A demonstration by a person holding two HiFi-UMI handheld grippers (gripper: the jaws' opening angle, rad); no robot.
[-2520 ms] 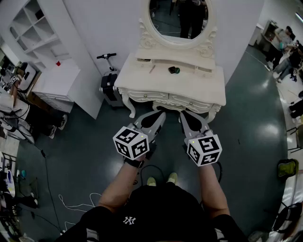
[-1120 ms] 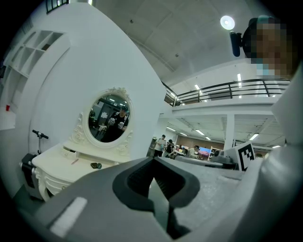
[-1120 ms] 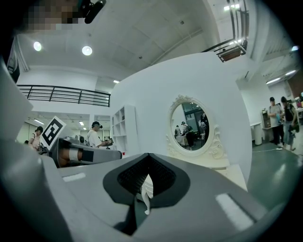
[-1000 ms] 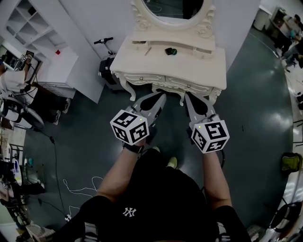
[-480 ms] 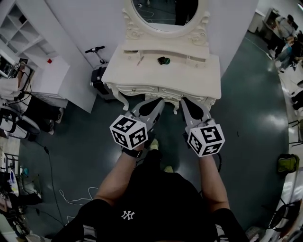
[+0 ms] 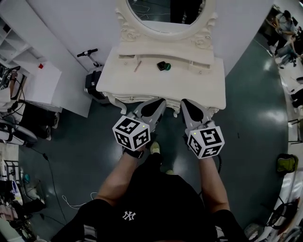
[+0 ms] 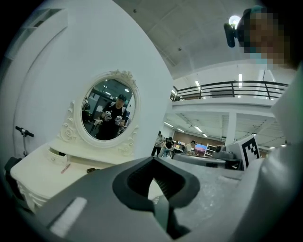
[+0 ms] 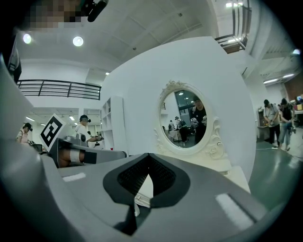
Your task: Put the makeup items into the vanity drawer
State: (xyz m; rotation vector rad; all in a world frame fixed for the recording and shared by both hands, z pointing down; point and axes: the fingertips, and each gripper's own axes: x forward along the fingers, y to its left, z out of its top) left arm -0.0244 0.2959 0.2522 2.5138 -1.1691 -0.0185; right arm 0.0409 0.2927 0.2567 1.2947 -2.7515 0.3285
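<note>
A cream vanity table [image 6: 189,87] with an oval mirror [image 6: 163,14] stands straight ahead against the white wall. On its top lie a thin pinkish stick [image 6: 137,66] and a small dark green round item [image 6: 163,65]. Both show faintly in the left gripper view too, the pinkish stick [image 7: 65,168] beside the dark item [image 7: 91,170]. My left gripper [image 6: 160,103] and right gripper [image 6: 185,104] hover side by side at the table's front edge, both shut and empty. They hide the middle of the drawer front. The jaws meet in the left gripper view [image 7: 152,160] and the right gripper view [image 8: 148,155].
A kick scooter [image 6: 92,80] leans by the vanity's left side, next to a white cabinet [image 6: 42,90]. People stand at the far right [image 6: 284,28]. My feet [image 6: 155,147] are on the dark green floor just short of the table.
The vanity has come closer in the head view. Both grippers have moved forward together, from short of the table to its front edge, staying shut.
</note>
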